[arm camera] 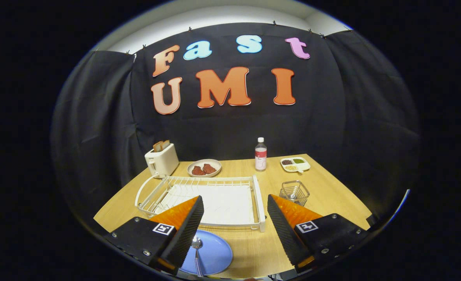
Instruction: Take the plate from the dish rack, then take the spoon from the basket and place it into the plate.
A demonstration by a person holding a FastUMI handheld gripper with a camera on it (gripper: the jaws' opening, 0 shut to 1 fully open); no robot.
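Between the spread fingers of the empty gripper (234, 230) lies bare wooden table (253, 249); beside the left finger a metal spoon (196, 249) rests in the round blue plate (214, 255). Beyond them stand the white wire dish rack (210, 201) and small clear basket (294, 192).

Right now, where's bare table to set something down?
Bare wood lies between the fingers, from the plate to the rack, and right of the basket. The back row is crowded: toaster, bowl, bottle, tray.
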